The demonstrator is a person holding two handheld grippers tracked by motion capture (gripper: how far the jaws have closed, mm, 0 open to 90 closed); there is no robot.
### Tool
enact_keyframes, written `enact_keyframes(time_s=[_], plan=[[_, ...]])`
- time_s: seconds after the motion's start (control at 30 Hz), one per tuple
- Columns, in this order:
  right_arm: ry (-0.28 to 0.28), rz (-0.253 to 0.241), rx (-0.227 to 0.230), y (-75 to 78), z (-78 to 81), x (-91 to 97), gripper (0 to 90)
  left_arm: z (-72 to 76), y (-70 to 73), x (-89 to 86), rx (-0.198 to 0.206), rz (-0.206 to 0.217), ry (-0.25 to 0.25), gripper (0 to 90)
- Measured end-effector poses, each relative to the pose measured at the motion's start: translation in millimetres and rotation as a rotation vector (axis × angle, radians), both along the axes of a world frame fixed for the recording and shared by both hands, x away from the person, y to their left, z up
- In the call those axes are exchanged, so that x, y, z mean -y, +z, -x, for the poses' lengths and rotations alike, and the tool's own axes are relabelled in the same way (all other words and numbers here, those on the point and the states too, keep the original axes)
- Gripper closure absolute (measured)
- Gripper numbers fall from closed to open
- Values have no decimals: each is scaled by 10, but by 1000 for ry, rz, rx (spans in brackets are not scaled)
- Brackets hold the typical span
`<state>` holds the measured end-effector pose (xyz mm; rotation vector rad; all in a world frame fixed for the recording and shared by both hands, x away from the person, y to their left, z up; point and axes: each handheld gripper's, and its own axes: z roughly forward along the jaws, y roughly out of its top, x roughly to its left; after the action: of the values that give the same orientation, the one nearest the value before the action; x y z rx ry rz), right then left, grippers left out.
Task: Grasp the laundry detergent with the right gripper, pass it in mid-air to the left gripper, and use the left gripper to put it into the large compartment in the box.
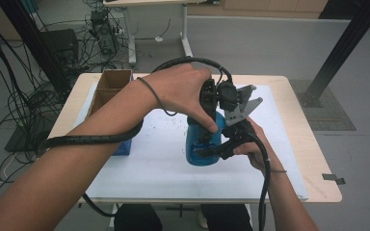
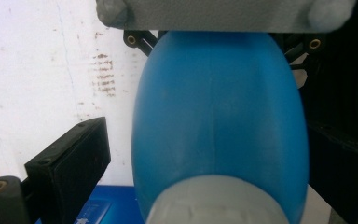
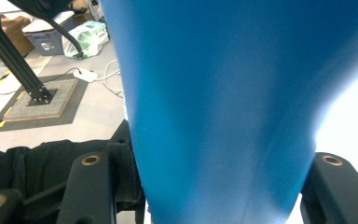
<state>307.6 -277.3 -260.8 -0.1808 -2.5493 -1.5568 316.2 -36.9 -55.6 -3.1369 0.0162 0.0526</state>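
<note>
A: How do the right tongs (image 1: 207,149) stand?
B: Clamped on the blue bottle (image 1: 202,147). In the right gripper view 1 black jaw sits against each side of the blue body, with no gap showing.

A: And the left tongs (image 1: 207,127)?
B: They come at the same bottle from above. In the left gripper view the left jaw stands clear of the blue wall, with white sheet showing between them; the right jaw is dark and close against the bottle, and I cannot tell whether it presses. So they are apart around the bottle, not squeezing it.

A: Where is the bottle?
B: Near the middle of the table (image 1: 313,159), over the white sheet (image 1: 164,168) that covers most of the top. Its grey cap (image 2: 214,203) points toward the left gripper's camera.

A: What else is on the table?
B: 1 open cardboard box (image 1: 111,84) at the far left corner, and 1 flat blue thing (image 1: 124,147) by the left forearm.

A: And the room?
B: Grey floor, loose cables (image 1: 9,106) on the left, 1 dark mat (image 1: 325,108) on the right under a black post (image 1: 347,43), and another table's legs (image 1: 185,33) beyond.

A: The count?
B: 2 tongs, 1 bottle, 1 box.
</note>
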Motion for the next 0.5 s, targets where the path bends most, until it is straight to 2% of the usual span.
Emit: enact_keyframes(time_s=[0.1, 0.17, 0.27, 0.5], plan=[[0, 2, -2, -2, -1, -4, 420, 0, -4, 3, -1, -1, 2, 61], [-1, -1, -3, -7, -2, -5, 420, 8, -4, 1, 2, -1, 0, 114], [0, -1, 0, -4, -2, -7, 420, 12, 11, -3, 2, -1, -1, 138], [0, -3, 0, -4, 0, -10, 420, 11, 33, -8, -2, -1, -1, 288]])
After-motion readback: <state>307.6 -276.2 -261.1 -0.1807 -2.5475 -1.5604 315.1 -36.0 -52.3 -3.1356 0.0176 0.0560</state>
